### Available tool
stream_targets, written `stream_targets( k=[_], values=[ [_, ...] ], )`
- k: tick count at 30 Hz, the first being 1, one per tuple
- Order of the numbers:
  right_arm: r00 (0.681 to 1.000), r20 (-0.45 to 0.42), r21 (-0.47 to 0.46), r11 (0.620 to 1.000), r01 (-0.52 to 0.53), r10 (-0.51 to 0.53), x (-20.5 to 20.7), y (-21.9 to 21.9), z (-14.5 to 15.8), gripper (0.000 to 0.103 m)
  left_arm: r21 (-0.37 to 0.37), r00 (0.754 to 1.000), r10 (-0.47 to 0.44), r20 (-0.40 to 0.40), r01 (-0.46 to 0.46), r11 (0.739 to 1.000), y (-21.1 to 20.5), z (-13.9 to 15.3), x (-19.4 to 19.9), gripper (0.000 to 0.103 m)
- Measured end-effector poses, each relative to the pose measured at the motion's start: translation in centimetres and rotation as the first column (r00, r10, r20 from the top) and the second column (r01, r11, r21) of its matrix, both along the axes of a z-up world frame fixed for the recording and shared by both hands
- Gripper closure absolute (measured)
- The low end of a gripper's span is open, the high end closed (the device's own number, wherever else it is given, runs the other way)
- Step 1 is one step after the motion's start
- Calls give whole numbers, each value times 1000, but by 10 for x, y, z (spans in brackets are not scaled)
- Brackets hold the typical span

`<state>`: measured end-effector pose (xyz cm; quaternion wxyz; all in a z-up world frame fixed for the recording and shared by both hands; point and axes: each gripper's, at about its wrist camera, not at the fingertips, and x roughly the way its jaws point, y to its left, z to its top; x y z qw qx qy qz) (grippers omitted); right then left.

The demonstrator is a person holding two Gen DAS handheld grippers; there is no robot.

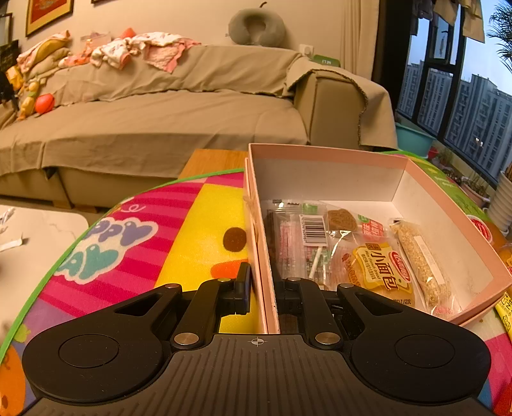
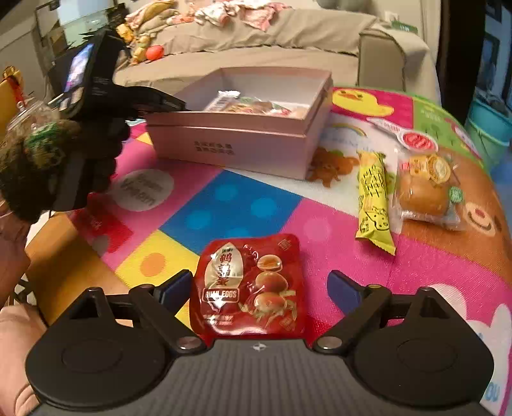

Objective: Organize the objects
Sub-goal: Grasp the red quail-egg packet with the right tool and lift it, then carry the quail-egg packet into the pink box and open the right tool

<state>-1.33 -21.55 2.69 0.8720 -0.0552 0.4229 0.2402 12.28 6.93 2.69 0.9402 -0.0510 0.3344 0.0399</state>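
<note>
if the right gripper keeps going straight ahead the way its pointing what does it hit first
Most likely the red quail egg packet, lying on the mat between the open fingers of the right gripper. Beyond it is bare mat, then the pink box; depth is uncertain.

sofa [image 1: 179, 105] | neck pillow [image 1: 257, 27] | framed picture [image 1: 48, 12] | window [image 1: 460, 96] | teal basin [image 1: 412, 139]

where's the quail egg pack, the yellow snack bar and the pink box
quail egg pack [image 2: 248, 286], right wrist view, middle of its red front
yellow snack bar [image 2: 374, 198], right wrist view, middle of the wrapper
pink box [image 2: 230, 145], right wrist view, near side wall
</note>
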Motion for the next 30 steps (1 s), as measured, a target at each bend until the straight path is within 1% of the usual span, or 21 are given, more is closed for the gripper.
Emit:
stream_targets(
  k=[1, 2, 3, 4, 9, 11, 13, 15, 17, 19, 20, 21, 23, 25, 27, 30],
  values=[
    [1000, -5, -3, 1000, 1, -1, 2, 1, -2, 11, -1, 1000, -1, 0, 1, 1000, 0, 0, 0, 90],
    [1000, 6, -14, 1000, -4, 5, 0, 4, -2, 15, -2, 1000, -2, 0, 2, 1000, 0, 0, 0, 90],
    [1000, 14, -26, 999, -24, 24, -3, 7, -1, 26, -4, 1000, -1, 0, 1, 1000, 1, 0, 0, 90],
    [999, 20, -33, 999, -40, 41, -6, 8, 1, 29, -4, 1000, 0, 0, 0, 1000, 0, -1, 0, 90],
    [997, 31, -17, 998, -64, 64, -11, 12, 15, 29, -4, 1000, 2, 2, -2, 1000, 0, -1, 0, 91],
    [995, 69, -27, 997, -76, 77, -10, 17, 30, 29, -1, 1000, 3, 3, -3, 1000, -1, -1, 0, 91],
    [988, 129, -25, 996, -88, 90, -4, 23, 52, 29, -1, 1000, 4, 5, -4, 1000, -1, -1, 0, 91],
    [977, 200, 8, 997, -76, 73, 9, 27, 81, 29, -2, 1000, 5, 8, -5, 1000, -1, -2, -1, 91],
    [962, 271, 98, 993, -63, 34, 30, 30, 115, 29, 0, 1000, 6, 7, -6, 1000, -1, -2, -1, 91],
    [955, 297, 191, 980, -53, -6, 57, 34, 140, 29, -1, 1000, 8, 1, -8, 1000, -1, -2, -1, 91],
    [953, 301, 222, 974, -47, -23, 75, 41, 149, 29, 0, 1000, 9, -1, -9, 1000, -1, -2, -1, 91],
    [953, 302, 231, 972, -38, -34, 90, 49, 152, 29, 0, 1000, 9, -2, -9, 1000, -1, -2, -1, 91],
    [961, 272, 223, 975, -19, -43, 120, 67, 149, 29, -1, 1000, 8, -2, -8, 1000, -1, -2, -2, 90],
    [977, 207, 201, 980, 5, -48, 150, 86, 134, 29, 0, 1000, 6, -2, -6, 1000, -1, -2, -2, 90],
    [984, 164, 172, 985, 34, -63, 170, 100, 118, 29, -1, 1000, 2, -2, -2, 1000, -1, -2, -2, 90],
    [986, 132, 139, 987, 78, -97, 192, 112, 95, 29, -4, 1000, -4, 0, 4, 1000, 0, -2, -2, 89]
  ],
)
